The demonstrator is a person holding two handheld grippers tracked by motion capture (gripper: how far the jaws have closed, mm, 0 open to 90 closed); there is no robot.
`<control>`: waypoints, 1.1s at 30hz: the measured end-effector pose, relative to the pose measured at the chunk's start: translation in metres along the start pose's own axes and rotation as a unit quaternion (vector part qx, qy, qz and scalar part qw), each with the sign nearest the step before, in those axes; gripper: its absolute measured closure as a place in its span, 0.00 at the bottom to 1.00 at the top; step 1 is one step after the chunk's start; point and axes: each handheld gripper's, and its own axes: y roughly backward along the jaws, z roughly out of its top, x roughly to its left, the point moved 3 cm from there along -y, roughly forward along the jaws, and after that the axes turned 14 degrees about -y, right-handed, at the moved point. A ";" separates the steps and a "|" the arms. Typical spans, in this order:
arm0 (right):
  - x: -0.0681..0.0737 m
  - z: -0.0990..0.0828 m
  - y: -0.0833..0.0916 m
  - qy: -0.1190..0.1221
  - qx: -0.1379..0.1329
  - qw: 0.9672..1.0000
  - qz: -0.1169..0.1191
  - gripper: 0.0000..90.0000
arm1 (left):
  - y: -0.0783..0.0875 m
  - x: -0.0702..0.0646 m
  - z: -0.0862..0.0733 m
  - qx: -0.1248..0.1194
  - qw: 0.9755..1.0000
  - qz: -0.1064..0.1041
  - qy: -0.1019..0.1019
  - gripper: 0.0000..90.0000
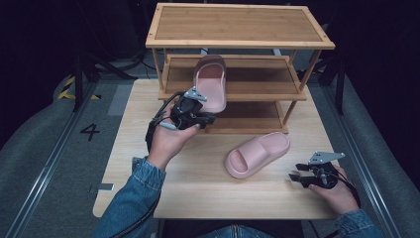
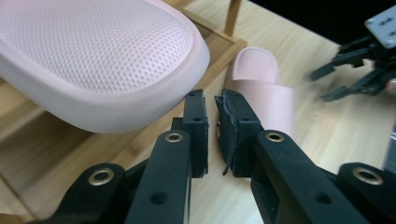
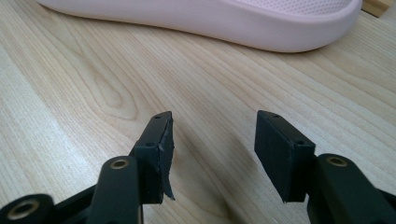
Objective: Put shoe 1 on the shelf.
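Note:
One pink slipper (image 1: 210, 82) lies on the middle shelf of the wooden rack (image 1: 237, 43), its heel over the shelf's front edge. In the left gripper view that heel (image 2: 93, 60) looms just above and left of my left gripper (image 2: 212, 100). My left gripper (image 1: 205, 118) is shut with nothing between its pads, just below the slipper's heel. The second pink slipper (image 1: 257, 154) lies on the table, also visible past the jaws (image 2: 264, 88). My right gripper (image 1: 296, 177) rests low at the table's right, open and empty (image 3: 212, 121), pointing at that slipper's side (image 3: 210, 14).
The light wooden table (image 1: 198, 183) carries the three-tier rack at its far edge; the top shelf is bare. My right gripper (image 2: 345, 70) appears far off in the left gripper view. Dark floor with rails and yellow-black tape (image 1: 69, 91) surrounds the table.

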 end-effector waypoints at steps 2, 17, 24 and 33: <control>0.000 0.000 0.000 0.000 0.000 1.000 0.000 0.54 | -0.001 0.003 0.001 0.010 1.000 0.013 -0.007 0.89; -0.001 -0.001 -0.001 -0.001 0.005 1.000 0.001 0.53 | -0.020 0.030 0.014 0.039 0.998 0.039 -0.022 0.88; 0.000 -0.001 -0.001 0.001 0.006 1.000 0.001 0.54 | -0.027 0.034 0.019 0.032 0.999 0.026 -0.023 0.87; -0.001 -0.001 -0.001 0.001 0.005 1.000 0.002 0.53 | -0.021 0.031 0.015 0.025 0.999 0.017 -0.019 0.85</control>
